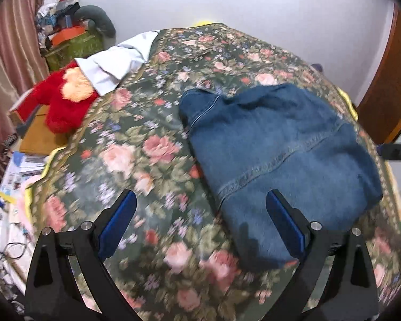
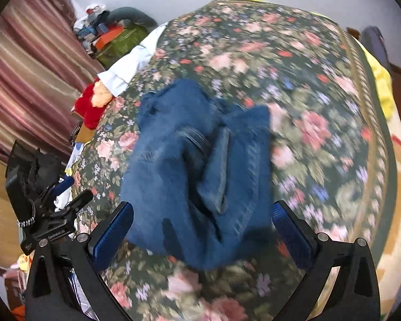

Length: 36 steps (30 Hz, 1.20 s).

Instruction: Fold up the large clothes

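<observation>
Landmark: the bed with a dark green bedspread printed with pink roses [image 1: 152, 144], which fills most of both views.
Task thing: a large blue denim garment [image 1: 280, 144], folded into a thick bundle, lies flat on the bedspread, on its right half in the left wrist view and near its middle in the right wrist view [image 2: 197, 165].
Garment surface: in the left wrist view a stitched seam runs across the top layer; in the right wrist view a darker fold or strap lies along the middle, but the blur hides what it is.
Left gripper [image 1: 201, 227]: black frame with blue pads, above the near edge of the bed; its jaws stand wide apart and nothing is between them. The right pad is over the near corner of the garment; I cannot tell if it touches.
Right gripper [image 2: 203, 230]: its jaws stand wide apart above the near end of the garment; the cloth shows between the pads, but they do not press on it.
Left side of the bed: a red plush toy with a pale orange face [image 1: 64, 99] lies at the edge, and a light blue cloth [image 1: 115, 64] lies just behind it on the bedspread.
Far left corner: a green box with piled things [image 1: 72, 42] stands beside the bed, near a striped pink curtain [image 1: 8, 61].
Behind the bed: a white wall [image 1: 294, 13].
</observation>
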Each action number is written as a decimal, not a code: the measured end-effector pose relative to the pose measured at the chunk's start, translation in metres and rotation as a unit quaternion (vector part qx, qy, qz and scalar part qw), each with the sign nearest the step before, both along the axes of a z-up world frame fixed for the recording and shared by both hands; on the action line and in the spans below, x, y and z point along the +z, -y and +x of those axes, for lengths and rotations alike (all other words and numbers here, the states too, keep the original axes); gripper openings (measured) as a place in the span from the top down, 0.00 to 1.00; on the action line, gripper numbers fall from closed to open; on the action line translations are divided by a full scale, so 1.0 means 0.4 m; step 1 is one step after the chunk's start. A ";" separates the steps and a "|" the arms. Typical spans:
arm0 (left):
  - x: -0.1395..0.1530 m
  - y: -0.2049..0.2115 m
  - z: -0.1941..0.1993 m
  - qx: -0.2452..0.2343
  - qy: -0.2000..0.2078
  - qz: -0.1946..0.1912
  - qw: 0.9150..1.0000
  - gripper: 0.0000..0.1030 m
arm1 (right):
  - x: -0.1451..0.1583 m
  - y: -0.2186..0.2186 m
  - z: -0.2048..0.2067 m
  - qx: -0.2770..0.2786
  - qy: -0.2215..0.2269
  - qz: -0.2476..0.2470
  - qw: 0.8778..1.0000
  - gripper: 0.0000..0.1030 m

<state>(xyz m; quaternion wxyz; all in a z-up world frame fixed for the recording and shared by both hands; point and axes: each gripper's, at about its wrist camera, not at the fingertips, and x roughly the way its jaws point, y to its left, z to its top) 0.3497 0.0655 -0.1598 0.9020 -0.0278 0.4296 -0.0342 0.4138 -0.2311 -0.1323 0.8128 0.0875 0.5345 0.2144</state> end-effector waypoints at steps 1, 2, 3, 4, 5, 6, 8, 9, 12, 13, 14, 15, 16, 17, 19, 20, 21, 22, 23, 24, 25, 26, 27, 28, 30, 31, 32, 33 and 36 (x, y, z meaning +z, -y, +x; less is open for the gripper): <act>-0.011 -0.001 0.019 -0.007 -0.003 -0.017 1.000 0.04 | -0.003 -0.020 0.014 0.014 0.009 -0.006 1.000 0.00; -0.022 -0.004 0.033 -0.010 -0.009 -0.031 0.999 0.04 | -0.013 -0.038 0.030 0.031 0.015 -0.011 0.999 0.00; -0.041 -0.006 0.054 -0.013 -0.021 -0.052 0.998 0.04 | -0.027 -0.049 0.044 0.042 0.014 -0.018 0.999 0.00; -0.060 -0.008 0.075 -0.015 -0.033 -0.069 0.997 0.04 | -0.054 -0.057 0.067 0.047 0.003 -0.032 0.998 0.00; -0.080 -0.008 0.095 -0.019 -0.047 -0.091 0.995 0.04 | -0.084 -0.055 0.091 0.041 -0.014 -0.045 0.998 0.00; -0.095 -0.009 0.105 -0.020 -0.057 -0.105 0.993 0.04 | -0.120 -0.043 0.118 0.032 -0.040 -0.040 0.998 0.00; -0.144 -0.016 0.143 -0.015 -0.089 -0.145 0.985 0.04 | -0.160 -0.014 0.147 0.027 -0.082 0.022 0.996 0.00; -0.169 -0.021 0.162 -0.013 -0.102 -0.166 0.981 0.04 | -0.176 -0.002 0.162 0.028 -0.101 0.046 0.993 0.00; -0.235 -0.034 0.210 -0.007 -0.133 -0.238 0.962 0.02 | -0.201 0.002 0.189 0.039 -0.124 0.068 0.989 0.00; -0.253 -0.038 0.224 -0.004 -0.139 -0.259 0.956 0.00 | -0.208 -0.003 0.196 0.045 -0.127 0.072 0.988 0.00; -0.267 -0.040 0.235 -0.002 -0.142 -0.276 0.951 0.00 | -0.216 -0.008 0.205 0.051 -0.132 0.080 0.987 0.00; -0.278 -0.041 0.246 0.000 -0.145 -0.289 0.946 0.00 | -0.233 -0.015 0.218 0.055 -0.148 0.096 0.983 0.00; -0.287 -0.039 0.258 0.000 -0.150 -0.300 0.942 0.00 | -0.254 -0.021 0.229 0.056 -0.164 0.107 0.979 0.00; -0.293 -0.035 0.268 -0.003 -0.152 -0.306 0.940 0.00 | -0.276 -0.031 0.244 0.056 -0.180 0.118 0.975 0.00; -0.301 -0.023 0.288 -0.010 -0.153 -0.314 0.937 0.00 | -0.286 -0.054 0.255 0.062 -0.176 0.116 0.975 0.00; -0.304 -0.018 0.295 -0.011 -0.154 -0.319 0.935 0.00 | -0.286 -0.068 0.260 0.068 -0.173 0.107 0.977 0.00; -0.307 -0.015 0.304 -0.012 -0.158 -0.325 0.932 0.00 | -0.288 -0.077 0.265 0.067 -0.173 0.103 0.977 0.00; -0.312 -0.015 0.316 -0.009 -0.165 -0.336 0.927 0.00 | -0.291 -0.083 0.269 0.065 -0.173 0.104 0.977 0.00; -0.314 -0.016 0.322 -0.004 -0.171 -0.346 0.923 0.04 | -0.294 -0.084 0.272 0.061 -0.174 0.107 0.977 0.00; -0.309 -0.014 0.325 0.002 -0.174 -0.354 0.919 0.06 | -0.297 -0.083 0.276 0.053 -0.176 0.112 0.977 0.00; -0.299 -0.010 0.326 0.003 -0.172 -0.348 0.921 0.12 | -0.298 -0.080 0.278 0.041 -0.179 0.117 0.976 0.00; -0.283 -0.003 0.325 0.000 -0.166 -0.337 0.927 0.20 | -0.296 -0.079 0.277 0.031 -0.179 0.119 0.976 0.01; -0.262 0.004 0.320 -0.006 -0.159 -0.322 0.933 0.24 | -0.292 -0.080 0.272 0.024 -0.177 0.118 0.977 0.05; -0.239 0.012 0.312 -0.010 -0.152 -0.306 0.940 0.29 | -0.288 -0.080 0.269 0.023 -0.174 0.117 0.977 0.11; -0.204 0.016 0.299 -0.010 -0.145 -0.287 0.947 0.32 | -0.266 -0.087 0.256 0.021 -0.167 0.119 0.979 0.21; -0.176 0.017 0.290 -0.016 -0.138 -0.276 0.951 0.35 | -0.255 -0.092 0.250 0.022 -0.165 0.124 0.978 0.30; -0.151 0.016 0.279 -0.024 -0.130 -0.270 0.954 0.38 | -0.241 -0.096 0.241 0.022 -0.163 0.128 0.978 0.33; -0.121 0.014 0.267 -0.036 -0.118 -0.265 0.956 0.38 | -0.225 -0.102 0.231 0.025 -0.158 0.132 0.978 0.34; 0.002 -0.004 0.220 -0.057 -0.072 -0.237 0.967 0.38 | -0.165 -0.123 0.191 0.038 -0.130 0.140 0.981 0.36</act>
